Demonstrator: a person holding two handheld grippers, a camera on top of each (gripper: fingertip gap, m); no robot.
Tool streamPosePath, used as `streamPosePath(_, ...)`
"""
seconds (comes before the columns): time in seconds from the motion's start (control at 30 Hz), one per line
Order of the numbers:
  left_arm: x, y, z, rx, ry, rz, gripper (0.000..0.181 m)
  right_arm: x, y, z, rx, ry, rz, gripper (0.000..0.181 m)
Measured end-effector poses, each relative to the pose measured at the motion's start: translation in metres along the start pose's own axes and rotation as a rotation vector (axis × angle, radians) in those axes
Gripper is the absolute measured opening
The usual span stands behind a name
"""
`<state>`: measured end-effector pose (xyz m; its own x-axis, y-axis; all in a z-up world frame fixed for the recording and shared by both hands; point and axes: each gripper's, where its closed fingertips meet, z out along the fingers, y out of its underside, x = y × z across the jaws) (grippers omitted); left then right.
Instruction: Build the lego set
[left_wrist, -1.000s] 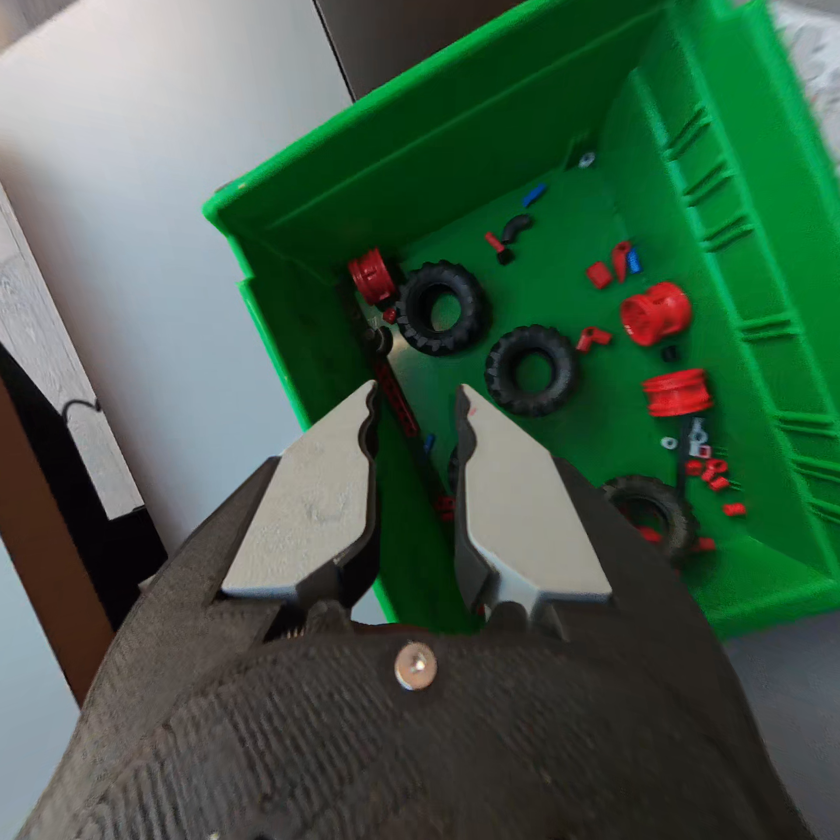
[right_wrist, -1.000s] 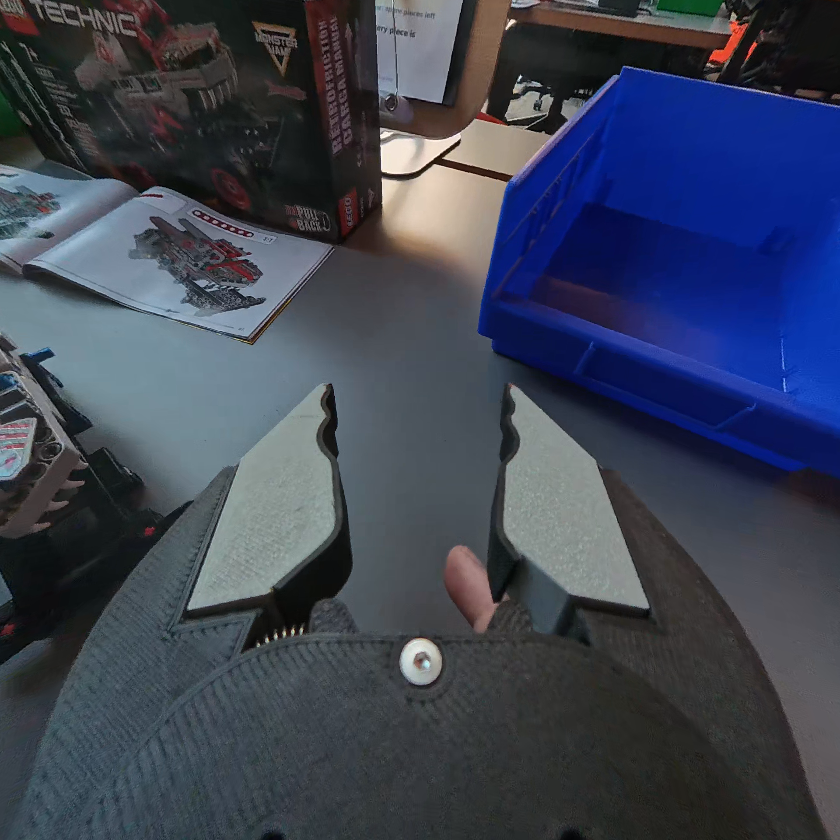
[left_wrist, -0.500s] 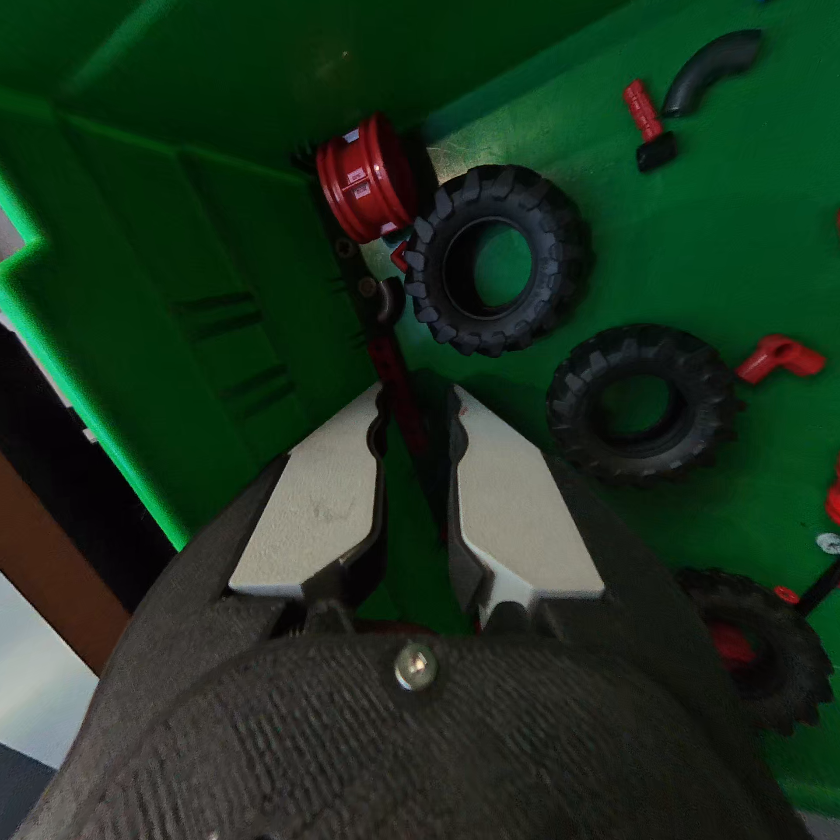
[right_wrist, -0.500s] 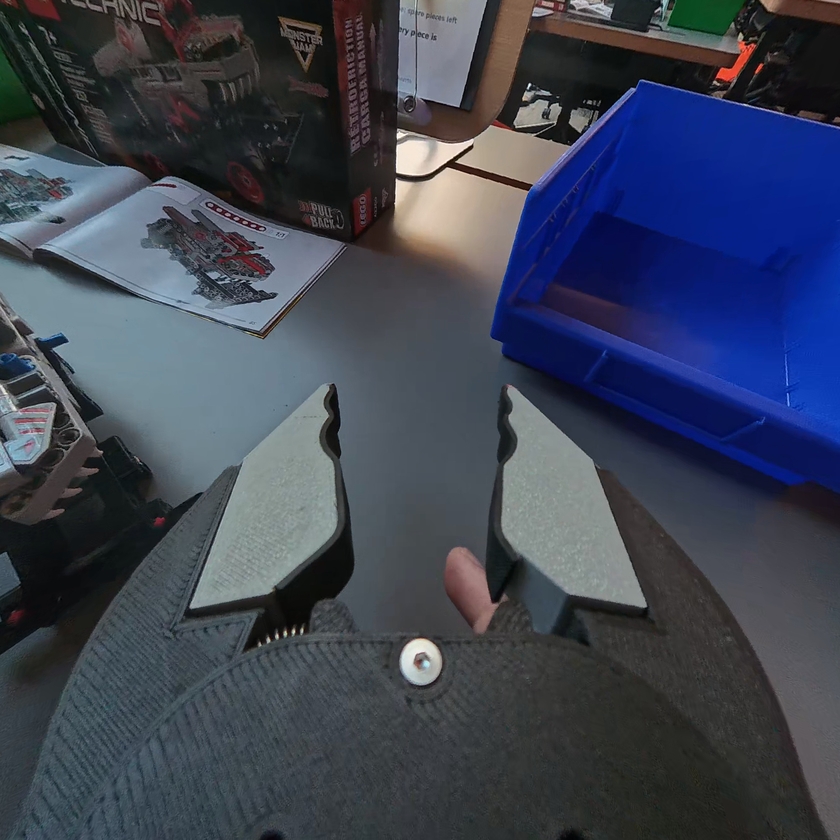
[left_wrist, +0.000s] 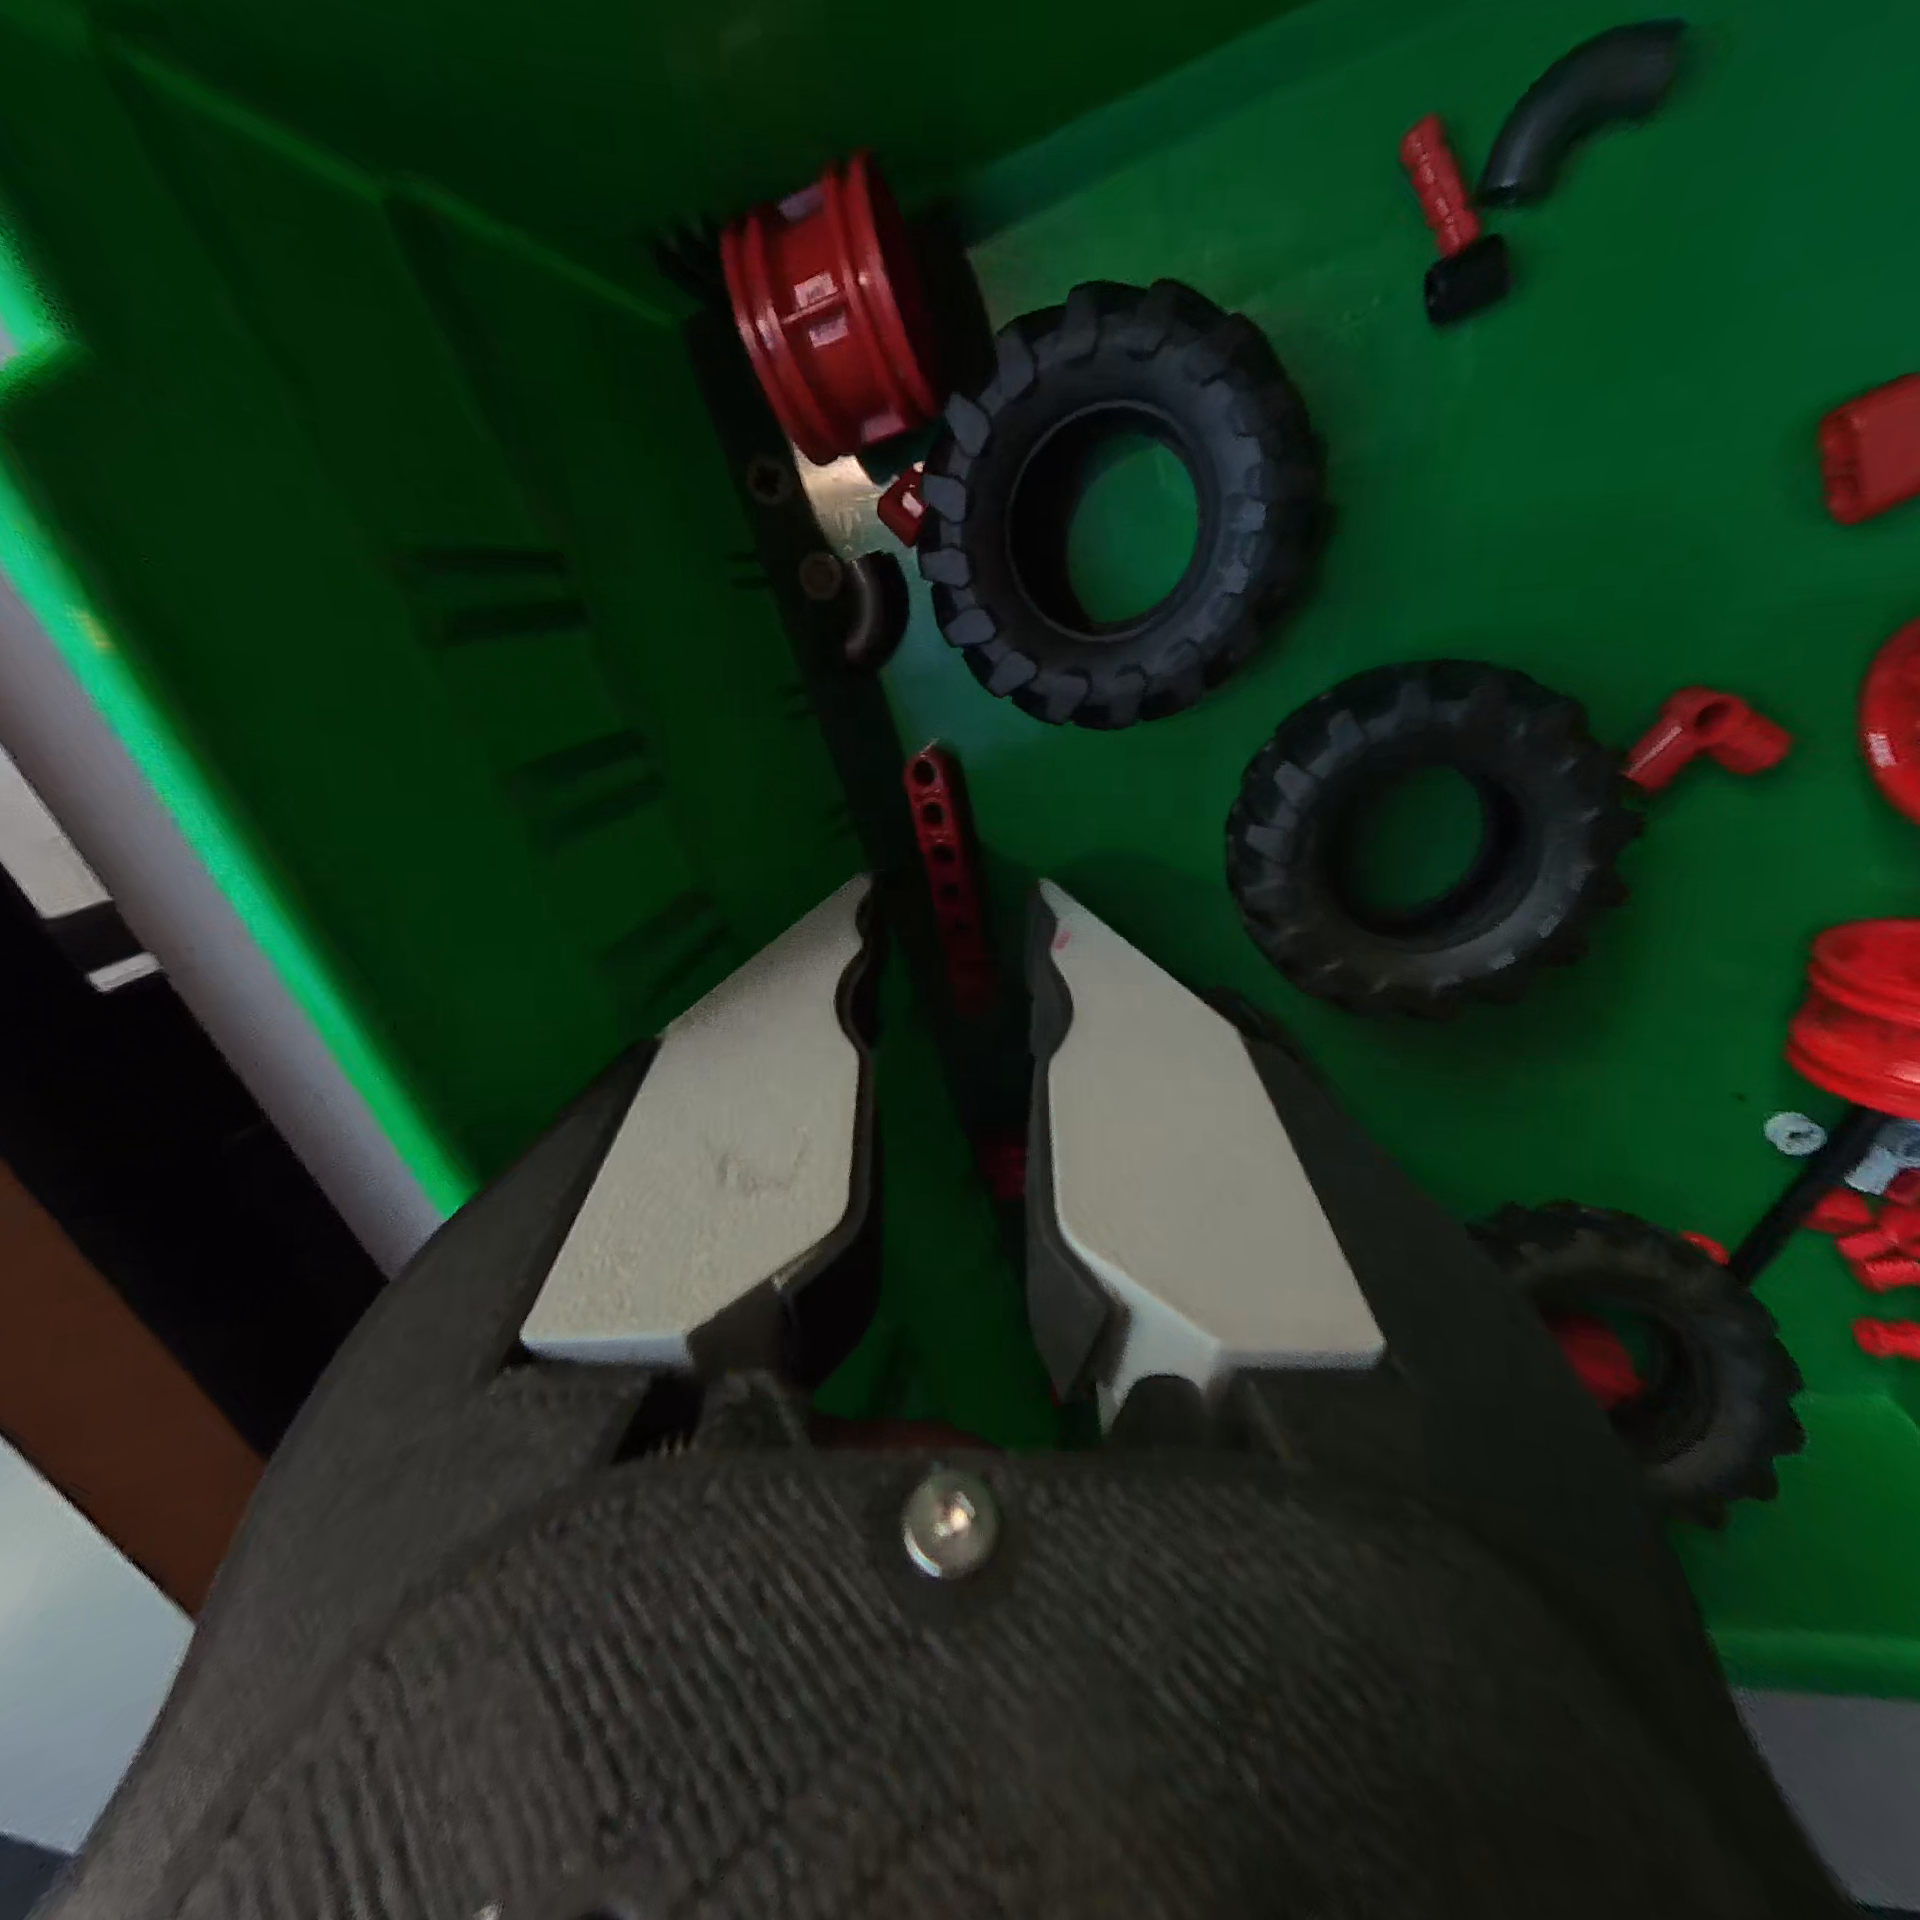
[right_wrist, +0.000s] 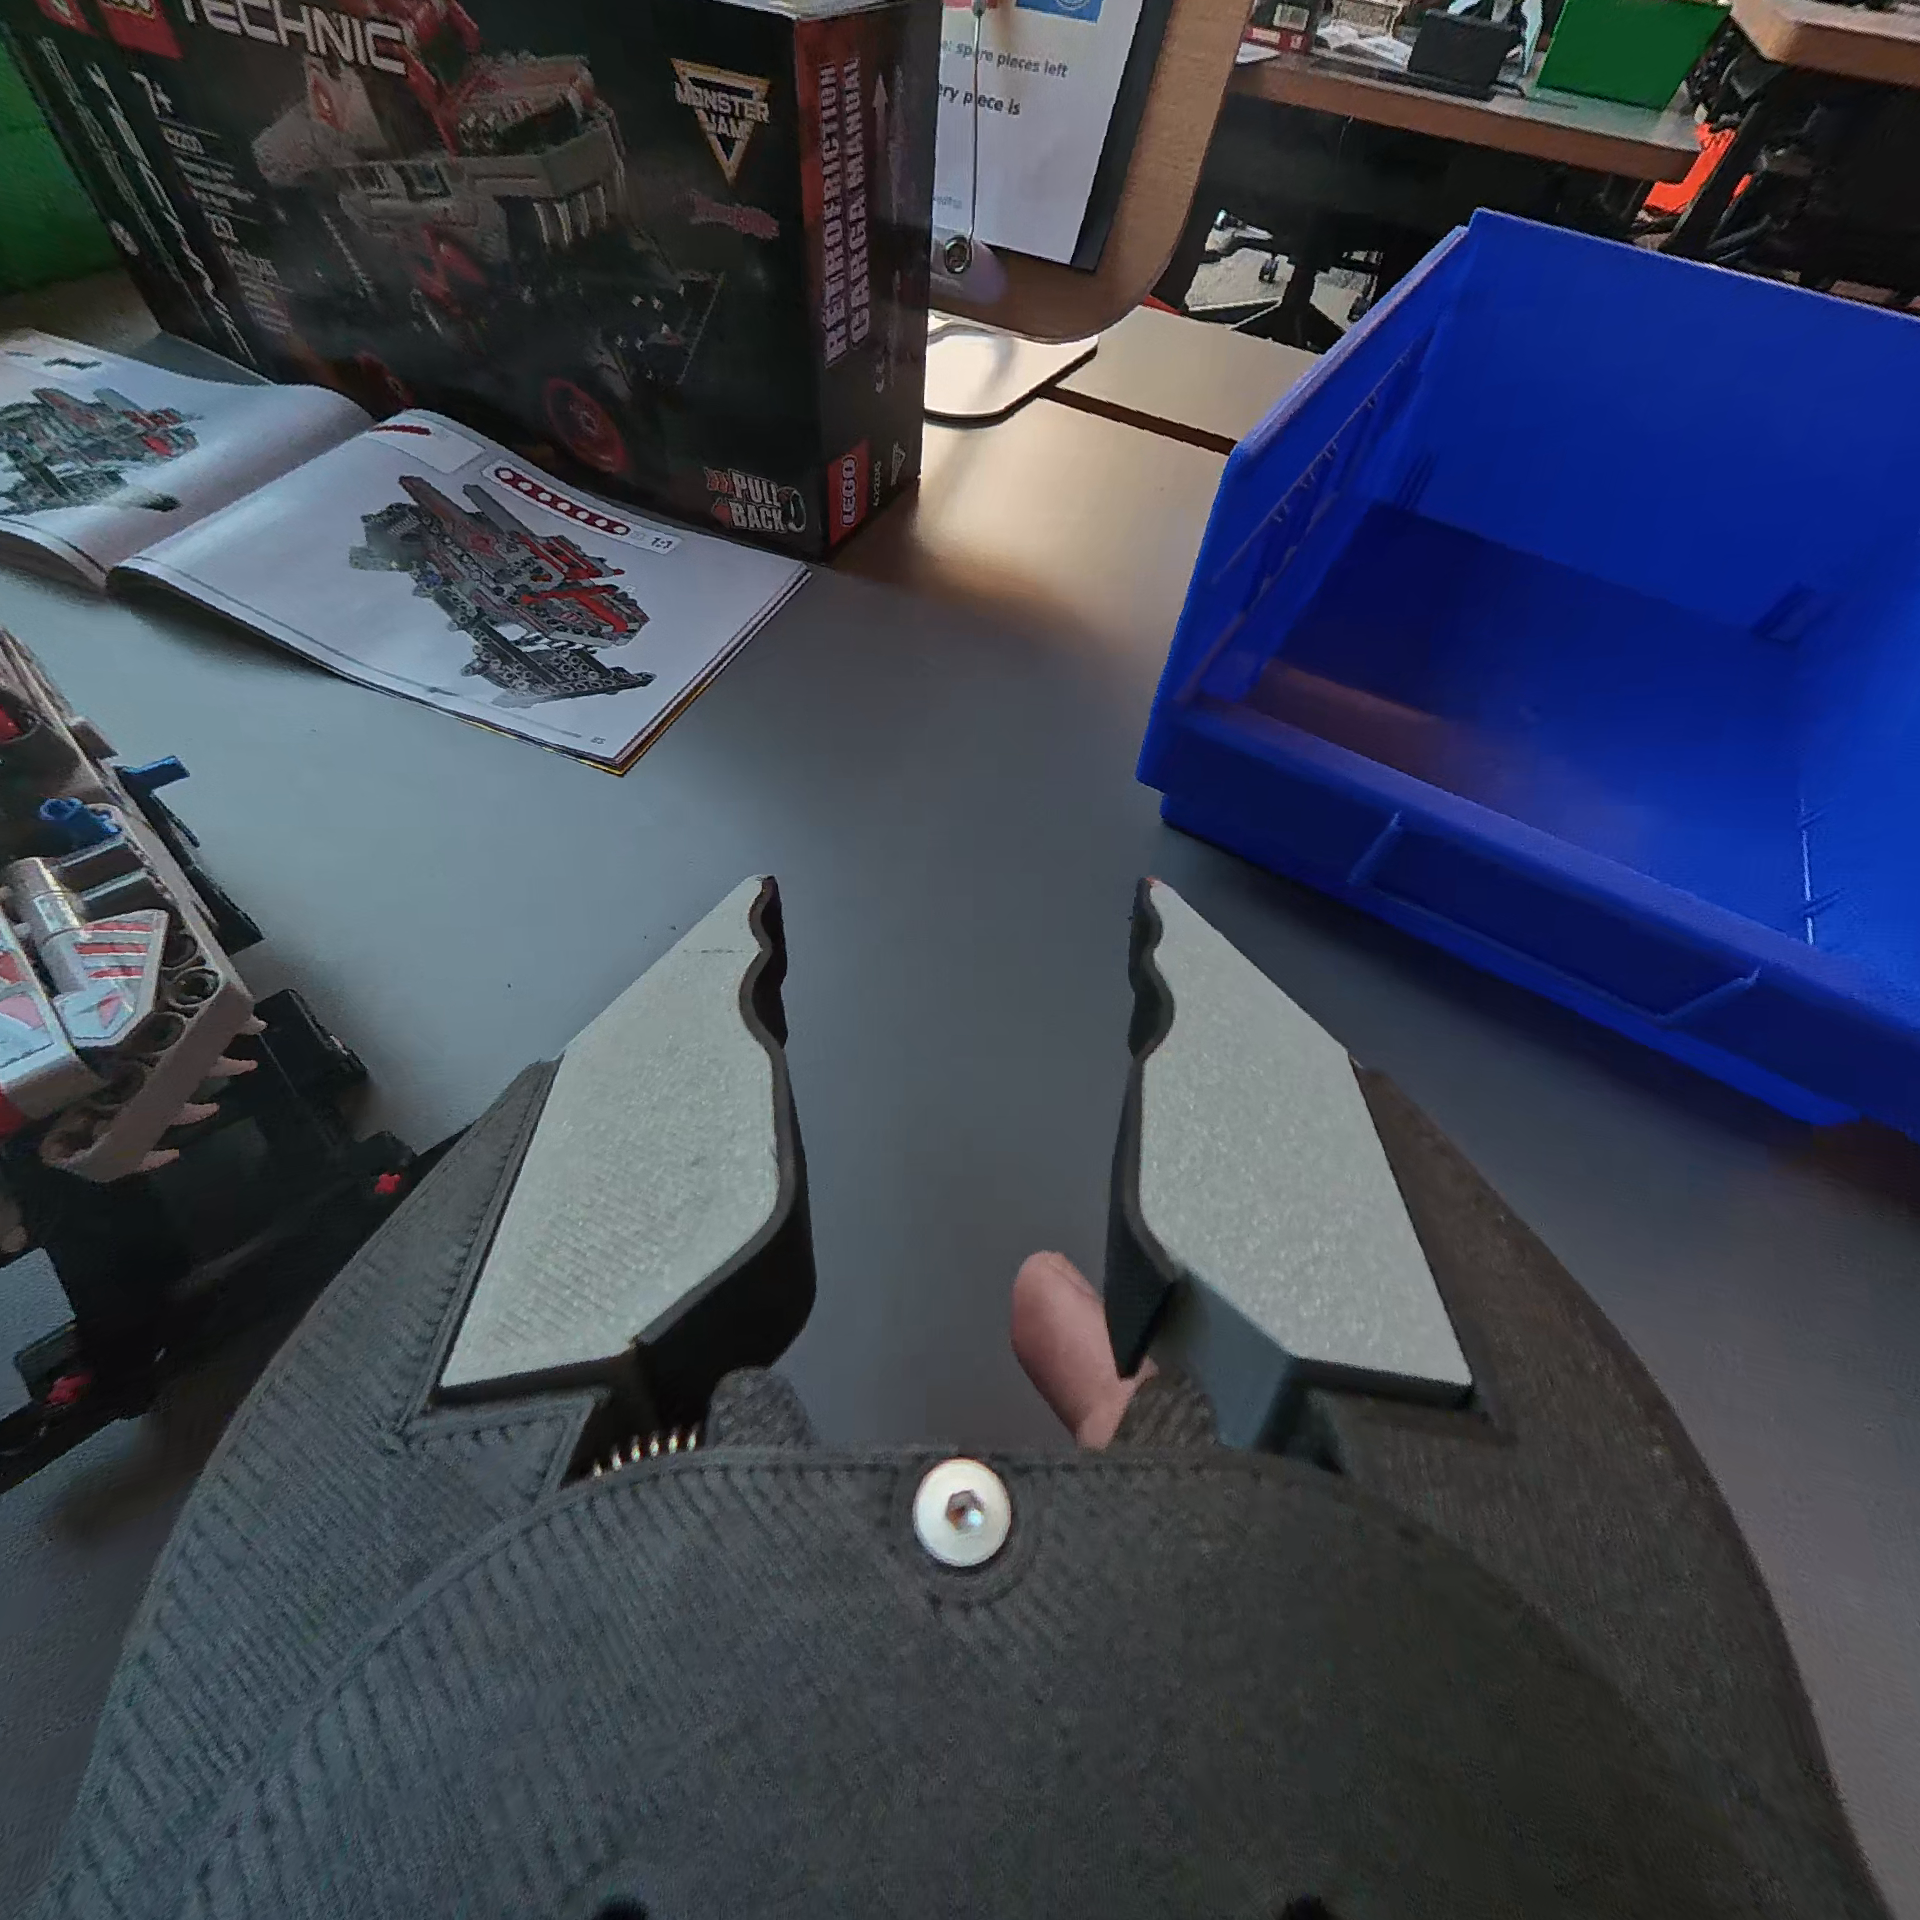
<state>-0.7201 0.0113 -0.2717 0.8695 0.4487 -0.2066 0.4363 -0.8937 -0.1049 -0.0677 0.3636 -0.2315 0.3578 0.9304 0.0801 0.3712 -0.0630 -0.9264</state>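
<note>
My left gripper (left_wrist: 951, 914) is open inside the green bin (left_wrist: 312, 623), its fingertips on either side of a long dark red beam with holes (left_wrist: 948, 883) that lies along the bin's left wall. Apart from the beam, the bin holds black tyres (left_wrist: 1122, 499) (left_wrist: 1423, 831), red wheel hubs (left_wrist: 831, 322) and several small red and black pieces. My right gripper (right_wrist: 956, 914) is open and empty above the grey table (right_wrist: 883, 779). The part-built truck model (right_wrist: 94, 987) stands at the left of the right wrist view.
An open instruction booklet (right_wrist: 416, 561) and the set's box (right_wrist: 499, 239) lie beyond the right gripper. An empty blue bin (right_wrist: 1558, 727) stands to its right. A fingertip (right_wrist: 1060, 1340) shows between the right gripper's fingers. A monitor stand (right_wrist: 997, 364) is behind the box. Left tips to right tips: about 75 cm.
My left gripper went from above the green bin down into it, closing in on the dark red beam by the left wall. The right gripper drifted slightly and stayed open.
</note>
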Motion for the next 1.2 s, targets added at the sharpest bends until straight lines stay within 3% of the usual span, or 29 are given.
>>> streamPosePath(0.03,0.004,0.002,0.005,-0.023,0.024,-0.004,0.026,0.000,0.000,0.000,0.003,-0.001,-0.003,0.064)
streamPosePath(0.07,0.009,0.000,0.006,-0.019,0.051,-0.003,0.010,-0.001,-0.001,0.000,0.005,-0.002,-0.004,0.064)
streamPosePath(0.1,0.011,0.000,0.007,-0.028,0.066,0.006,0.006,-0.001,-0.001,0.000,0.007,-0.005,-0.002,0.064)
streamPosePath(0.2,0.016,0.000,0.005,-0.037,0.084,0.070,0.006,-0.002,-0.003,-0.002,0.022,-0.015,0.004,0.064)
streamPosePath(0.33,0.018,-0.011,-0.008,0.082,0.054,0.083,0.006,-0.004,-0.007,-0.005,0.049,-0.028,0.003,0.063)
streamPosePath(0.47,0.017,-0.023,-0.052,0.278,0.010,0.063,0.006,-0.008,-0.010,-0.007,0.072,-0.048,-0.005,0.063)
streamPosePath(0.6,0.034,-0.029,-0.117,0.527,0.058,0.053,0.005,-0.010,-0.012,-0.009,0.089,-0.062,-0.010,0.063)
streamPosePath(0.73,0.109,-0.014,-0.193,0.794,0.330,0.116,0.005,-0.012,-0.018,-0.014,0.129,-0.079,0.001,0.065)
streamPosePath(0.83,0.188,0.020,-0.237,0.897,0.597,0.209,0.005,-0.014,-0.022,-0.018,0.160,-0.098,0.012,0.064)
streamPosePath(1.07,0.320,0.080,-0.278,0.937,1.045,0.293,0.004,-0.023,-0.031,-0.027,0.217,-0.127,-0.019,0.064)
streamPosePath(1.2,0.385,0.104,-0.278,0.904,1.252,0.336,0.005,-0.031,-0.035,-0.034,0.256,-0.156,-0.037,0.064)
